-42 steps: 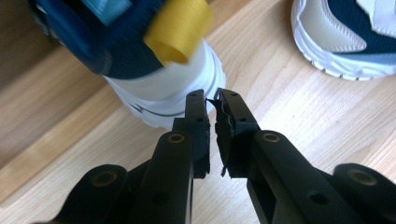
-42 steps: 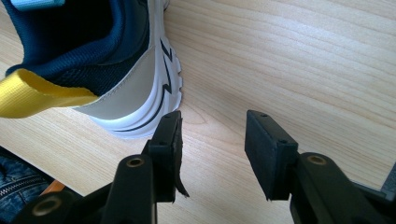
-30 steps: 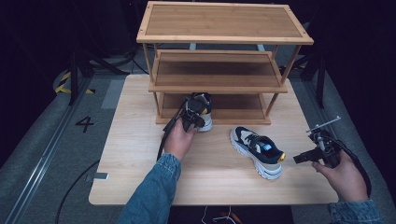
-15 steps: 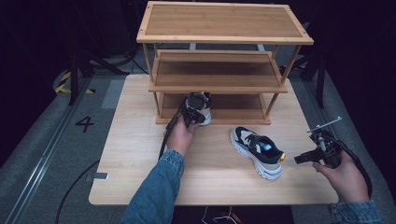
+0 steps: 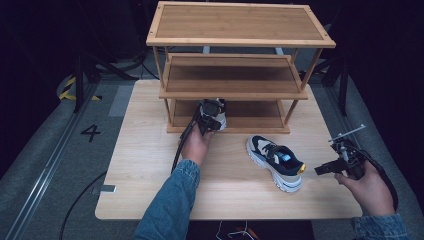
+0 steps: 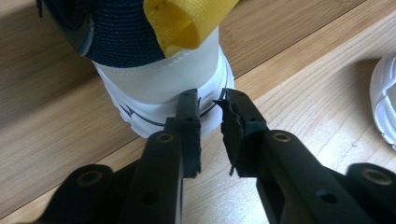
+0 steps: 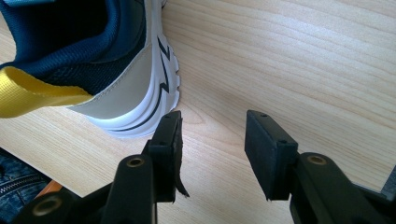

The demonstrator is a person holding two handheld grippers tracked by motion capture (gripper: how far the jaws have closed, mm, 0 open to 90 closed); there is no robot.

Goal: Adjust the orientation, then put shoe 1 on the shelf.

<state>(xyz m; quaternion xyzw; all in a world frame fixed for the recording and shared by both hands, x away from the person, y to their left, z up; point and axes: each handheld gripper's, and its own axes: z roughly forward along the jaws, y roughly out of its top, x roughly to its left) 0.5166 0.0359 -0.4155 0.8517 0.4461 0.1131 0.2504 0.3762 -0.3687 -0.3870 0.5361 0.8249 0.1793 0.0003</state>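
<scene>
One overhead camera, two jaw-mounted close-ups

My high view looks forward and down from my side, taking in the whole table (image 5: 150, 200) and the shoe rack (image 5: 240, 50) in the upper half. My left gripper view sits very near a sneaker's heel (image 6: 159, 84) at upper centre, on the rack's bottom shelf (image 6: 46, 107). My right gripper view hovers close over the tabletop, with the other sneaker (image 7: 93, 56) at upper left; both sneakers also show from above.
</scene>
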